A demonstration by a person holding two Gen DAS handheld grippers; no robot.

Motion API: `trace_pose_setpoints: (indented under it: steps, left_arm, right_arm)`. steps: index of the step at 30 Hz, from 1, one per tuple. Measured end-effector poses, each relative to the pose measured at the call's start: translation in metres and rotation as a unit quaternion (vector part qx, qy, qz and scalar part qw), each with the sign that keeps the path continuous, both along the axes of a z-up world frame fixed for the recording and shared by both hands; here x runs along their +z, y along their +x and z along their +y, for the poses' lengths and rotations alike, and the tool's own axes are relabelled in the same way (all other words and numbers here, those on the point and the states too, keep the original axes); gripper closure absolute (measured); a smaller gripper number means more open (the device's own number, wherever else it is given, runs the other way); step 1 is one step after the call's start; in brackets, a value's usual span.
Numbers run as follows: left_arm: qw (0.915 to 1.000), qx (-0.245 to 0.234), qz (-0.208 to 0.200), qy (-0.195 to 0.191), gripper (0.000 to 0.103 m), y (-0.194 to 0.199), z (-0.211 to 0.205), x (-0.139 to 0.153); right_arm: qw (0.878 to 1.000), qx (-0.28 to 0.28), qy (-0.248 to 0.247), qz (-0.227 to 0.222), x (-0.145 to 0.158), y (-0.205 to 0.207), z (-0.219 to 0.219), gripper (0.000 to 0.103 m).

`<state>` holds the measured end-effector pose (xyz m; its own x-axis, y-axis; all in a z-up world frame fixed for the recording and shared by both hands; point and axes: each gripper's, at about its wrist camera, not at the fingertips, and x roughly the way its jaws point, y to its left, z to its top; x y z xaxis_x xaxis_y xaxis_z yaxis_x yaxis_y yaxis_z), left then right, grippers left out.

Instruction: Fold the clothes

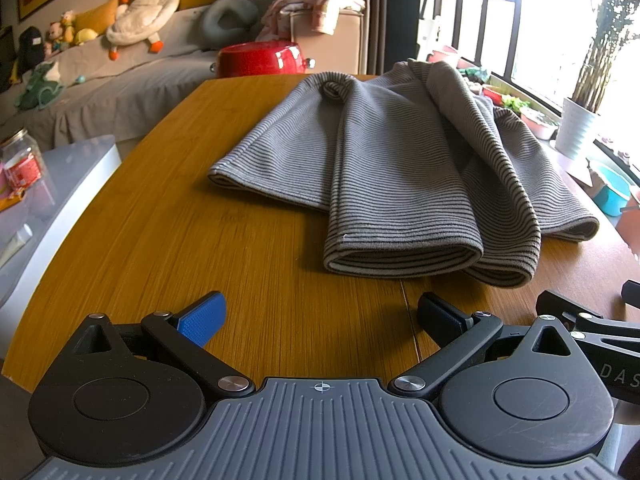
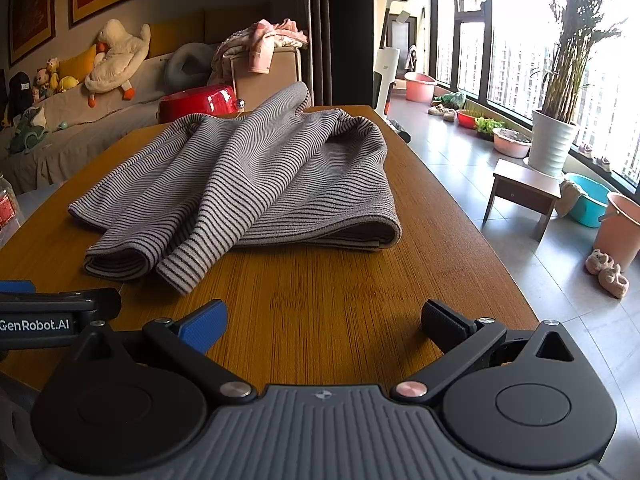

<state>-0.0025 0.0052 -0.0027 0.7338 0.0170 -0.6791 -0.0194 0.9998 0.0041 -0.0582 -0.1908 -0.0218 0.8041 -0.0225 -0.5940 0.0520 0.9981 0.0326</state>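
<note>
On table [image 1: 160,208] | striped garment [image 1: 392,168] folded, hem near front edge | left claw [image 1: 320,316], right claw [image 2: 324,320] apart, bare wood between

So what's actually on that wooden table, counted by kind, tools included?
Striped garment: 1, lying rumpled on the table
Tools: 2, the left tool and the right tool, both open and over the near edge, neither touching the garment
Total: 3

glass jar [image 2: 7,216] cut by left edge beside wooden table [image 2: 340,280], label unreadable, striped garment [image 2: 248,184] far hem hidden behind its own folds
</note>
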Motion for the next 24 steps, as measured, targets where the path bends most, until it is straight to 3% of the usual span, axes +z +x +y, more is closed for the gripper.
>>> trace_pose_setpoints:
  steps: [24]
  left_arm:
    - [1.0,-0.001,-0.002,0.001,0.0,-0.0009,-0.0005,-0.0003]
  right_arm:
    - [1.0,0.001,-0.004,0.001,-0.0005,0.0018,0.0005,0.0]
